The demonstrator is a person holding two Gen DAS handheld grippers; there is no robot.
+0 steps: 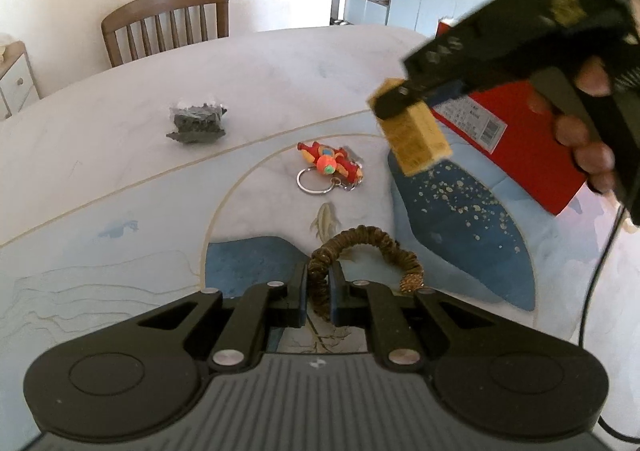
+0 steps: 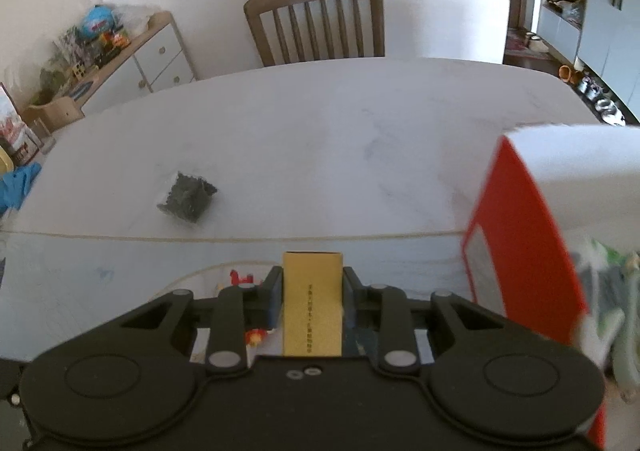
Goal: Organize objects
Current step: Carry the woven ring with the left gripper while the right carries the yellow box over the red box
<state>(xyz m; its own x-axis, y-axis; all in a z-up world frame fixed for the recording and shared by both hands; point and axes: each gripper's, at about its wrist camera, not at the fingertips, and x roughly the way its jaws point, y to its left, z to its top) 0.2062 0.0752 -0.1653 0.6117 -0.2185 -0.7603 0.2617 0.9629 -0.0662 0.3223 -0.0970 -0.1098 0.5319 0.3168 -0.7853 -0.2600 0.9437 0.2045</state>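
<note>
I have both tools loaded at once. At the bottom centre of the left wrist view my left gripper [image 1: 319, 301] is pressed together on the brown scrunchie [image 1: 366, 251], whose loop lies on the table [image 1: 120, 155] just ahead of the fingers. My right gripper [image 2: 313, 301] pinches the small yellow box [image 2: 312, 307] squarely between its pads; from the left wrist view that box hangs in the air at the upper right, in front of the red box [image 1: 532, 155], which I take to be the collecting bin. Two items are not yet gathered: the colourful keychain [image 1: 330, 167] at centre frame and the dark grey packet [image 1: 197, 123] further back to the left. By my reckoning the job is about half done.
</note>
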